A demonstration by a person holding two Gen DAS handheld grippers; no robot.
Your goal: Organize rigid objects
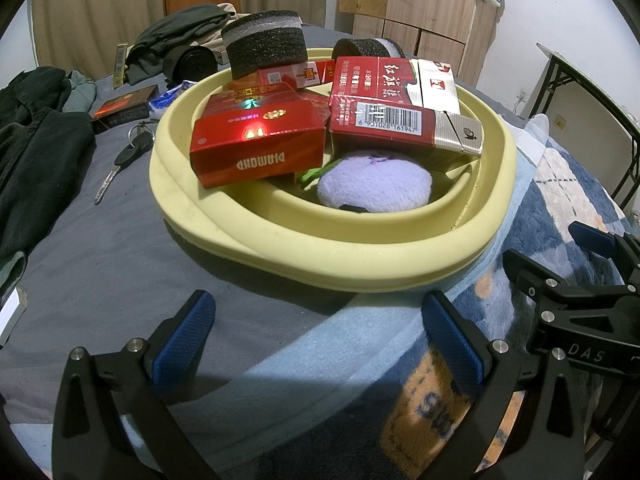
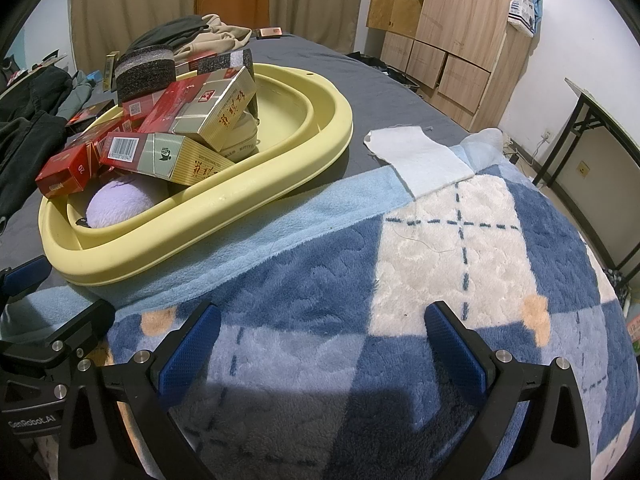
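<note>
A pale yellow basin rests on the bed, straddling the grey sheet and a blue blanket. Inside it lie several red cigarette boxes, among them a DIAMOND box and a barcode box, along with a purple plush ball and two black foam rolls. My left gripper is open just in front of the basin's near rim, holding nothing. My right gripper is open over the blanket, to the right of the basin, also with nothing in it.
A key, a dark box and dark clothes lie on the sheet left of the basin. On the checked blanket lies a white cloth. A wardrobe and a folding table stand at the right.
</note>
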